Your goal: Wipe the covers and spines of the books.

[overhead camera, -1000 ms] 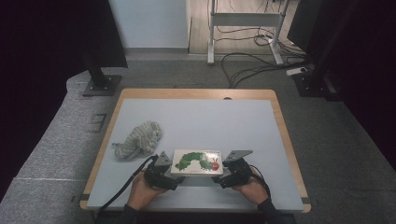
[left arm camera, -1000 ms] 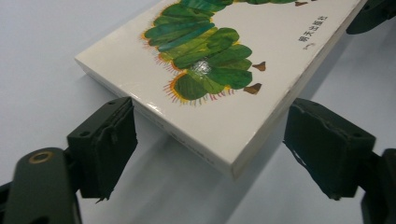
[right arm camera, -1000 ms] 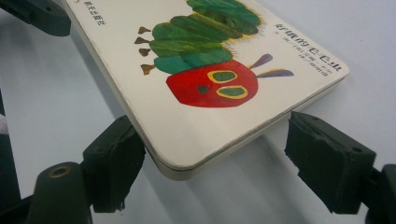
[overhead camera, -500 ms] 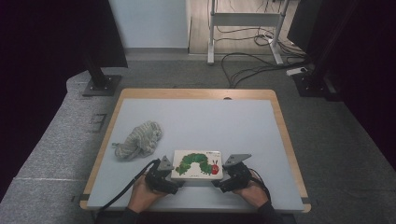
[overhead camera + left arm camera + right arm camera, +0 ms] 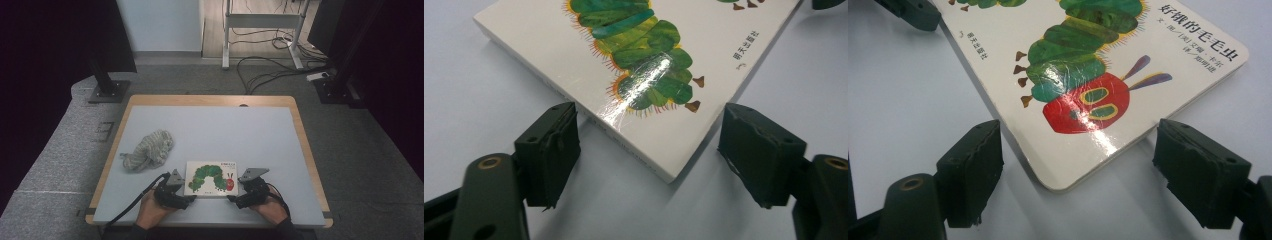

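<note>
A white board book (image 5: 211, 177) with a green caterpillar and a red head on its cover lies flat on the table near the front edge. My left gripper (image 5: 187, 198) is open at the book's near left corner. In the left gripper view, that corner of the book (image 5: 624, 70) juts between the spread jaws of my left gripper (image 5: 649, 150). My right gripper (image 5: 233, 198) is open at the near right corner. The right gripper view shows the rounded corner of the book (image 5: 1098, 65) between the parted jaws of my right gripper (image 5: 1073, 160).
A crumpled grey striped cloth (image 5: 148, 149) lies left of the book. The pale table (image 5: 215, 125) has a wooden rim, with bare surface behind the book. Monitor stands and cables sit on the floor beyond.
The book and both grippers have shifted slightly toward the near edge since a second ago. Over the last half second little has moved.
</note>
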A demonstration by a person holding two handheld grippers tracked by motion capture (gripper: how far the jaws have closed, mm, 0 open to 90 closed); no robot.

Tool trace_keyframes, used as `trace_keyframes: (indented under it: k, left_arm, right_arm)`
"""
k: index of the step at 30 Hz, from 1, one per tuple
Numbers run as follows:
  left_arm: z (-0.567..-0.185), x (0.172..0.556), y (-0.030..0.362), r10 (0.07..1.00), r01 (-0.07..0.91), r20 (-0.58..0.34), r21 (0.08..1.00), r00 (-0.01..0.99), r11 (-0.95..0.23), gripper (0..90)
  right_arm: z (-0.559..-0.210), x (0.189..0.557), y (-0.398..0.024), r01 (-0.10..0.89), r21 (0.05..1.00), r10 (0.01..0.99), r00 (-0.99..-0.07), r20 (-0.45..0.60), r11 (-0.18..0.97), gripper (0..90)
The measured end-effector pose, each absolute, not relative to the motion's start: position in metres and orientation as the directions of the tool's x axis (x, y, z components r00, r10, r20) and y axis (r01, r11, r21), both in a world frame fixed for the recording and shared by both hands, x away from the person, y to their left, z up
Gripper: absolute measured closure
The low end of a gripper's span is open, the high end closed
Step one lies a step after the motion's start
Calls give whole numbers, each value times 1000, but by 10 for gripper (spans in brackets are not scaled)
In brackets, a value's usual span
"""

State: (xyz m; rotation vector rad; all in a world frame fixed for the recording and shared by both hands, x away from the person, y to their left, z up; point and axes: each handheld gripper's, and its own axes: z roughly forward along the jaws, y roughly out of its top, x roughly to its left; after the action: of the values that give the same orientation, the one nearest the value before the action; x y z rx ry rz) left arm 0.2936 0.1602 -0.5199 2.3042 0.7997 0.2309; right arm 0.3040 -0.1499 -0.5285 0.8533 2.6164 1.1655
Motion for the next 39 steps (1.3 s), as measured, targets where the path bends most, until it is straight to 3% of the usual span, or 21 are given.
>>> trace_keyframes:
  k: [4, 18, 39]
  left_arm:
    - [-520, 294, 160, 602, 481, -49, 654, 797, -584, 250]
    - [-521, 325, 162, 633, 478, -36, 688, 773, -546, 344]
    - [-520, 371, 157, 659, 490, -22, 688, 751, -536, 354]
  right_arm:
    - [-529, 302, -147, 406, 722, 559, -829, 32, 561, 223]
    - [-531, 326, -145, 407, 740, 593, -805, 14, 535, 266]
    - [-531, 374, -144, 443, 743, 649, -761, 14, 502, 330]
